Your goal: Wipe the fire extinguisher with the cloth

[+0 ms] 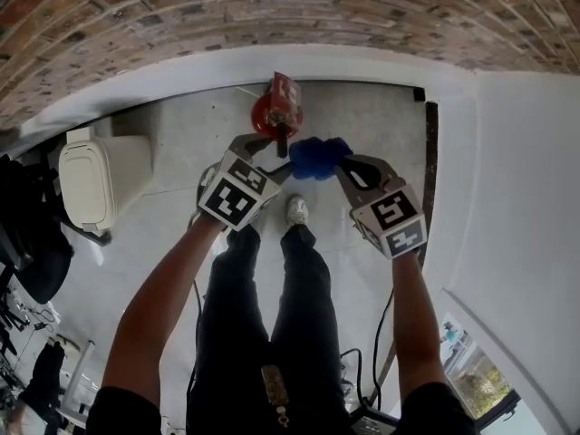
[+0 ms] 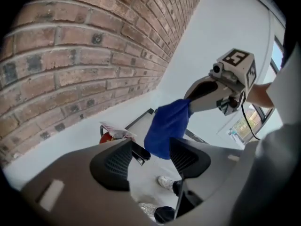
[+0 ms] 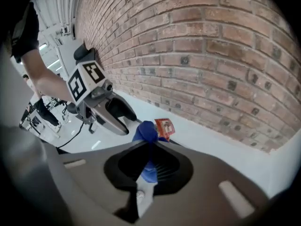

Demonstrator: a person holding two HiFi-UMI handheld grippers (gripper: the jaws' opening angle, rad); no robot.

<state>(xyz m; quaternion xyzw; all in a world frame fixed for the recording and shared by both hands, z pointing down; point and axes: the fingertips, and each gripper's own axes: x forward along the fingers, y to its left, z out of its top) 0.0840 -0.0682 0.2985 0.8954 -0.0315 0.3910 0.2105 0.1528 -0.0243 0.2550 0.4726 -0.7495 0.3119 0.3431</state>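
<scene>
The red fire extinguisher (image 1: 275,116) carried a printed tag (image 1: 286,89) at its top — the right gripper (image 3: 149,166) pinched the bunched blue cloth (image 1: 317,157), the left gripper (image 2: 153,161) with jaws spread.

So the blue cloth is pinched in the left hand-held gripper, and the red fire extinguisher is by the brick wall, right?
Not the left: the right gripper view shows the blue cloth pinched in the right hand-held gripper. The left hand-held gripper is open. The rest holds.
</scene>
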